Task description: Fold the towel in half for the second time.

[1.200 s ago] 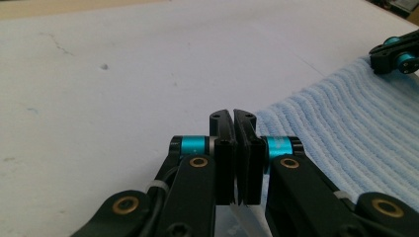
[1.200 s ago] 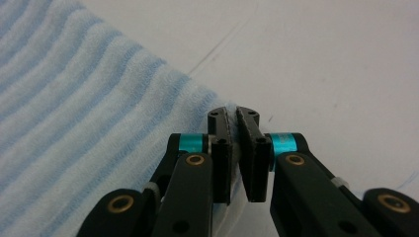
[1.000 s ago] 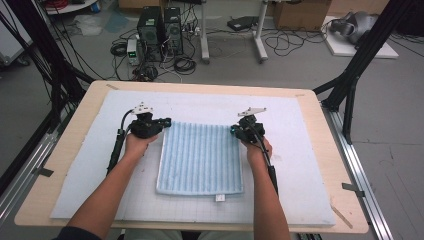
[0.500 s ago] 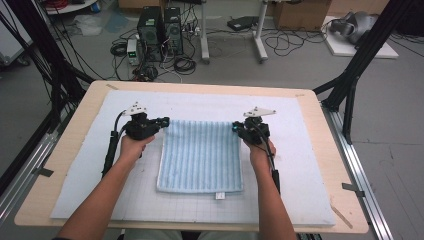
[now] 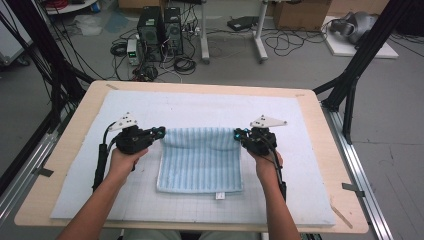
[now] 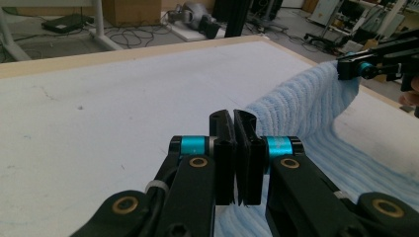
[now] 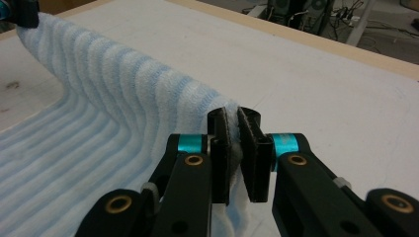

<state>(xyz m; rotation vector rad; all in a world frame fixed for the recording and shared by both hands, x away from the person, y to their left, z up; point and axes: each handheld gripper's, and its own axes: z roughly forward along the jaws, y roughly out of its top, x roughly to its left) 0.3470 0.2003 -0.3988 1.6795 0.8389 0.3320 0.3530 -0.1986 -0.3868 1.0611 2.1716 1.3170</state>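
A light blue striped towel (image 5: 200, 160) lies on the white mat, its far edge lifted into a soft roll while the near part rests flat. My left gripper (image 5: 159, 133) is shut on the towel's far left corner; in the left gripper view its jaws (image 6: 233, 148) pinch the cloth (image 6: 301, 106) tightly. My right gripper (image 5: 238, 135) is shut on the far right corner, and the right gripper view shows terry cloth (image 7: 123, 84) squeezed between the pads (image 7: 233, 148). The raised edge spans between both grippers above the mat.
The white mat (image 5: 200, 107) covers a wooden table (image 5: 60, 150) with bare mat beyond the towel. A small white label (image 5: 219, 195) hangs at the towel's near edge. Black frame posts (image 5: 350, 85) stand at the table's corners; computers and cables lie on the floor beyond.
Both grippers have risen and drawn toward me with the towel's far edge, which now curls over the flat part. The jaws stayed shut.
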